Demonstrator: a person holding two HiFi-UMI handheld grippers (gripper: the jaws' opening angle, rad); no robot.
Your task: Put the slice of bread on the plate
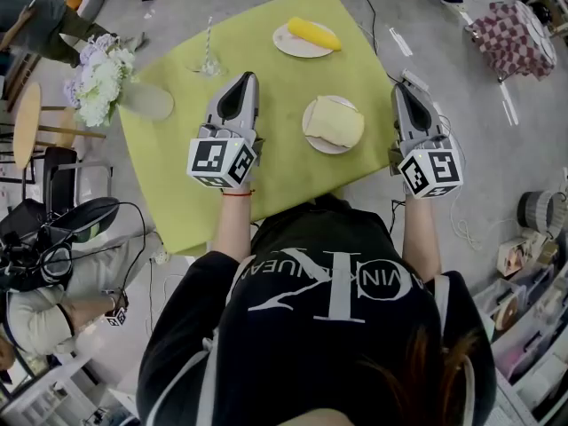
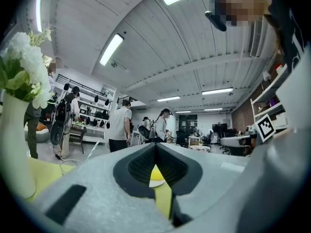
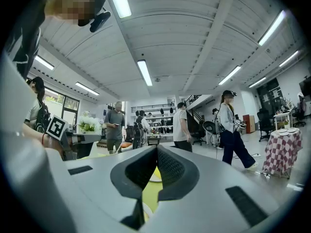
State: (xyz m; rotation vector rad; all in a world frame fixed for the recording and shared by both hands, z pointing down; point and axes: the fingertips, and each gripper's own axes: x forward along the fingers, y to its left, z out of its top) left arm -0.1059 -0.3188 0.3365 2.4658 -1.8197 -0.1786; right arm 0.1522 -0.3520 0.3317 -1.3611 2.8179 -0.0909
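Your left tongs (image 1: 244,78) and right tongs (image 1: 405,83) both point toward 12 o'clock over the yellow-green tabletop (image 1: 177,193). Each pair is clenched, tips meeting with nothing between them. The pale square slice of bread (image 1: 335,121) already lies on the small round white plate (image 1: 325,147), which sits between your two tongs, nearer the right one. At 12 o'clock from it, well apart, a second white plate (image 1: 282,43) carries a yellow oblong food (image 1: 313,34). At the tabletop's 9 o'clock edge stands a pale vase of white flowers (image 1: 99,80).
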